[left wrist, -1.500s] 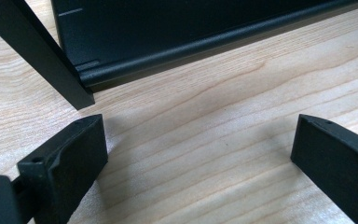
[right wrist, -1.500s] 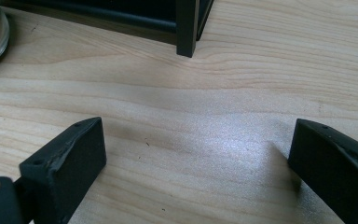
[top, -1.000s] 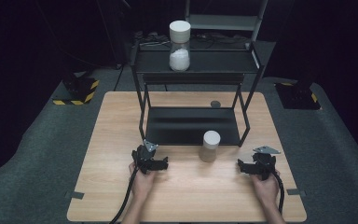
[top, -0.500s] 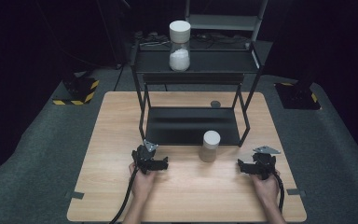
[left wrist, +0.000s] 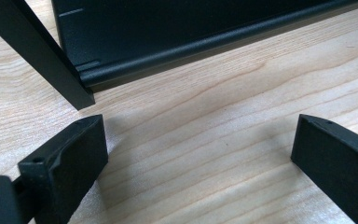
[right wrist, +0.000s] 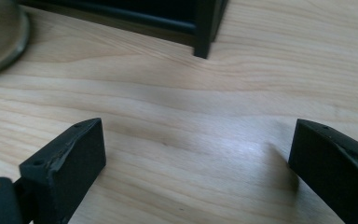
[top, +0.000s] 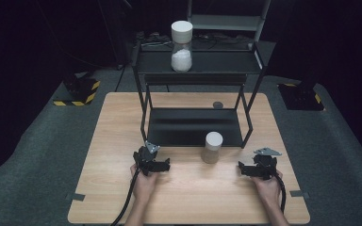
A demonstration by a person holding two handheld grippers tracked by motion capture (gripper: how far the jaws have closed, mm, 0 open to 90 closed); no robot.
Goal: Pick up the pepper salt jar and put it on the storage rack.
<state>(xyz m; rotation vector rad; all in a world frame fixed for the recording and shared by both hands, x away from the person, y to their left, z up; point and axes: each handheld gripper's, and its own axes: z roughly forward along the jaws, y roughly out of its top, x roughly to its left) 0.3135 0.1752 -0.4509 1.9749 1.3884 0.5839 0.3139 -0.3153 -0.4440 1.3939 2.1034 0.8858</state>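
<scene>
A black two-level metal rack (top: 195,127) stands at the back half of the wooden table (top: 113,141). On its top shelf stands a tall jar (top: 181,46) with a pale lid and white powder in it. A shorter tan canister (top: 212,147) with a pale lid stands on the table just in front of the rack's lower shelf. My left gripper (top: 152,161) rests low over the table left of the canister, open with bare wood between its jaws (left wrist: 196,154). My right gripper (top: 259,165) sits right of the canister, also open over bare wood (right wrist: 196,158).
A small dark disc (top: 218,105) lies on the table behind the rack's lower shelf. The rack's front left leg (left wrist: 37,51) and lower shelf edge (left wrist: 205,42) are close ahead of the left gripper. The rack's front right leg (right wrist: 207,28) and the canister's base (right wrist: 0,37) are ahead of the right gripper.
</scene>
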